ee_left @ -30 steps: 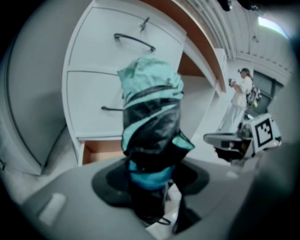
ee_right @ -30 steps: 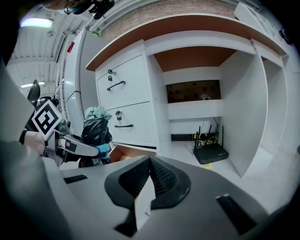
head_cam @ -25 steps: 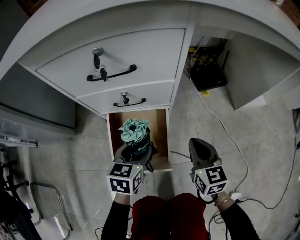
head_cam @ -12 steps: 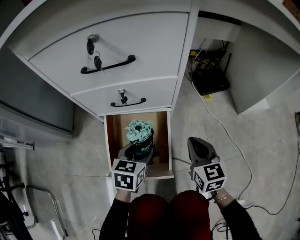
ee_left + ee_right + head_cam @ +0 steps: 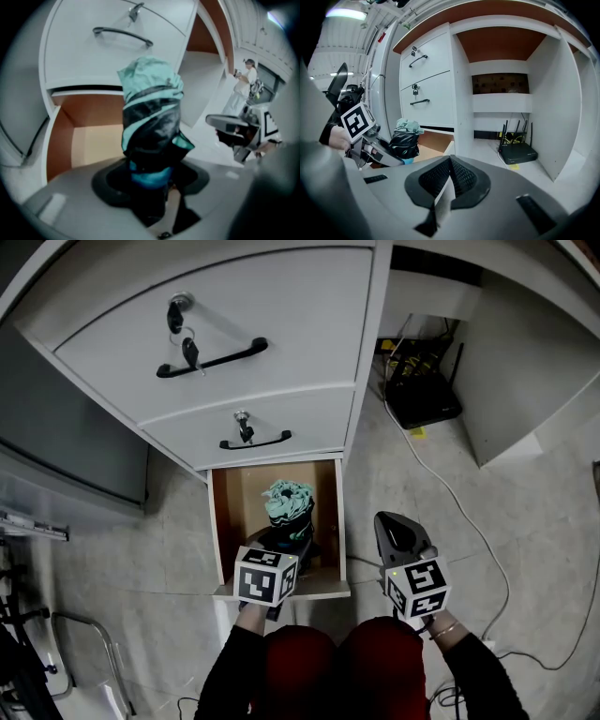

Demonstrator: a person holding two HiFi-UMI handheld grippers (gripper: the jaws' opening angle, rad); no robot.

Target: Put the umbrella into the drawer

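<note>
The folded umbrella (image 5: 289, 505), teal and black, stands upright in my left gripper (image 5: 280, 546), which is shut on its lower end. It hangs over the front half of the open bottom drawer (image 5: 225, 512), whose brown inside shows bare. In the left gripper view the umbrella (image 5: 152, 105) fills the middle, with the drawer (image 5: 91, 143) behind and below it. My right gripper (image 5: 399, 532) is shut with nothing in it and hovers to the right of the drawer, over the floor. From the right gripper view (image 5: 449, 174) the umbrella (image 5: 405, 140) shows at the left.
Two shut white drawers with black handles (image 5: 212, 362) and keys in their locks sit above the open one. A black router (image 5: 424, 399) with cables stands in the alcove at right. A white cable (image 5: 450, 498) trails across the floor. A metal rack (image 5: 28, 526) is at far left.
Both grippers have sunk. The umbrella has come down with the left gripper, closer to the open drawer's mouth. The right gripper stays shut.
</note>
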